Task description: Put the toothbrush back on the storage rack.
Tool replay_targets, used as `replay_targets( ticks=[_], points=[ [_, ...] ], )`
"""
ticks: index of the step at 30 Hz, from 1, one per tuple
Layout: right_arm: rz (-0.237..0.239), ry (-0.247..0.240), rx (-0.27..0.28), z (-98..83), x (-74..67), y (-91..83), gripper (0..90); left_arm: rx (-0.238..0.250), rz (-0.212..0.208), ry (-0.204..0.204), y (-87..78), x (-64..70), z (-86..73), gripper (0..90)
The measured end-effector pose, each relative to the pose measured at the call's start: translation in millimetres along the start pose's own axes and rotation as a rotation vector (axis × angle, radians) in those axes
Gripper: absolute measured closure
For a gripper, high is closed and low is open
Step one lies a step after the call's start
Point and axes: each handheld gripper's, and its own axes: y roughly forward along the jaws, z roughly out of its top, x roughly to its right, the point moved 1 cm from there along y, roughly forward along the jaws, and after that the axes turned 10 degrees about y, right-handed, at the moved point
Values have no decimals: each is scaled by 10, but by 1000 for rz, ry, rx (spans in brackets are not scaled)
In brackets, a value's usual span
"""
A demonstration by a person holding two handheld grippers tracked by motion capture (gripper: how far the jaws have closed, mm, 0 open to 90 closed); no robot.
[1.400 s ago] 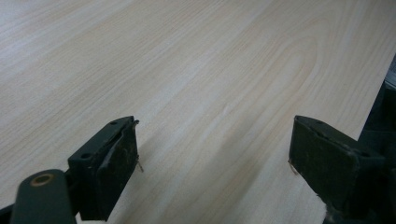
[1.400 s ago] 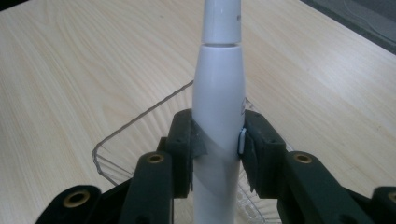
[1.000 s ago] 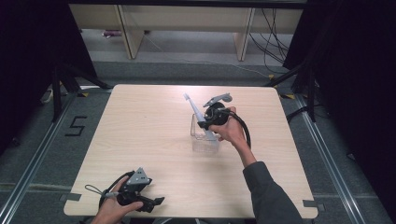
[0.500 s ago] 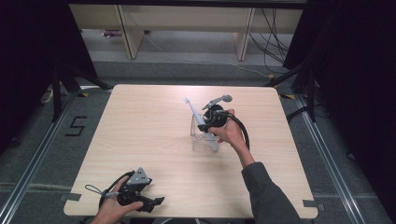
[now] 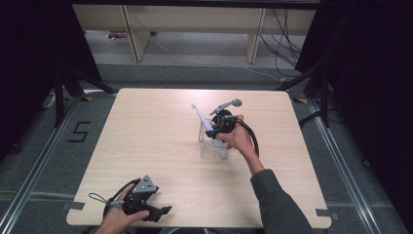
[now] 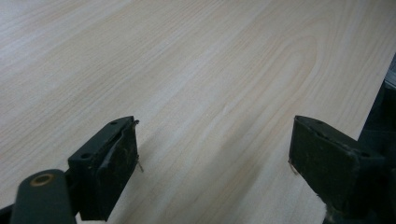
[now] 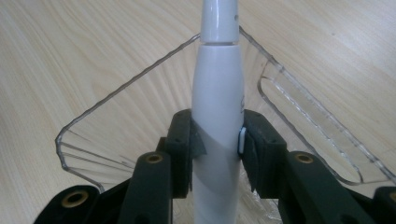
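Observation:
A white electric toothbrush (image 7: pixel 217 93) stands between the pads of my right gripper (image 7: pixel 217 142), which is shut on its handle. The brush end points away from me over a clear plastic container (image 7: pixel 116 91). In the high view the right gripper (image 5: pixel 220 127) holds the toothbrush (image 5: pixel 200 116) slanting up and left, just above the clear container (image 5: pixel 210 146) at the table's middle. My left gripper (image 5: pixel 163 212) rests in a hand at the near left edge. Its jaws stand wide apart over bare wood, with nothing in the left gripper (image 6: pixel 215 158).
The light wooden table (image 5: pixel 146 136) has its near right edge close to the left gripper's right pad. Dark frame posts and floor rails surround the table, and pale shelving stands beyond its far side.
The right gripper with the toothbrush has sunk slightly toward the clear container. The left gripper has stayed put.

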Motion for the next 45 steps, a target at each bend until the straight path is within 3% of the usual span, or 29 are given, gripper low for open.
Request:
replay_targets(
  ticks=[1,5,6,7,8,11,12,13,22,23,27,29,31,33,39,45],
  points=[
    [4,46,-13,-6,-20,-8,652,0,-1,1,1,1,0,149],
    [5,47,4,-5,-31,-31,618,1,-1,0,2,-2,0,149],
    [6,21,15,0,-25,-43,611,-18,10,12,-1,-18,-2,149],
    [4,52,16,-3,-50,-59,600,-12,3,11,-4,-13,-3,149],
    [11,12,29,5,-37,-85,586,1,-2,-1,0,1,-1,149],
    [10,9,72,8,-60,-161,576,0,0,0,1,-1,-1,149],
    [15,-19,96,20,-62,-201,574,0,-1,0,2,-2,-1,149],
    [25,-20,90,20,-74,-261,564,-17,9,12,-1,-17,-2,149],
    [32,-7,139,-10,-97,-491,521,-13,0,11,0,-15,-3,149],
    [23,-27,143,-15,-98,-536,503,-13,0,11,-2,-15,-3,149],
    [26,-8,131,-39,-125,-579,483,-14,8,13,-3,-18,-3,149],
    [39,-27,153,-52,-134,-604,480,-19,10,15,-2,-19,-1,149],
    [32,-13,168,-76,-138,-625,464,-10,2,10,-2,-10,-1,149],
    [26,-33,171,-102,-125,-695,447,-11,0,12,-3,-14,-1,149],
    [27,-28,172,-164,-132,-782,416,-11,1,9,0,-14,-1,149],
    [28,-36,210,-225,-149,-870,391,-10,2,8,-1,-15,-1,149]
  ],
)
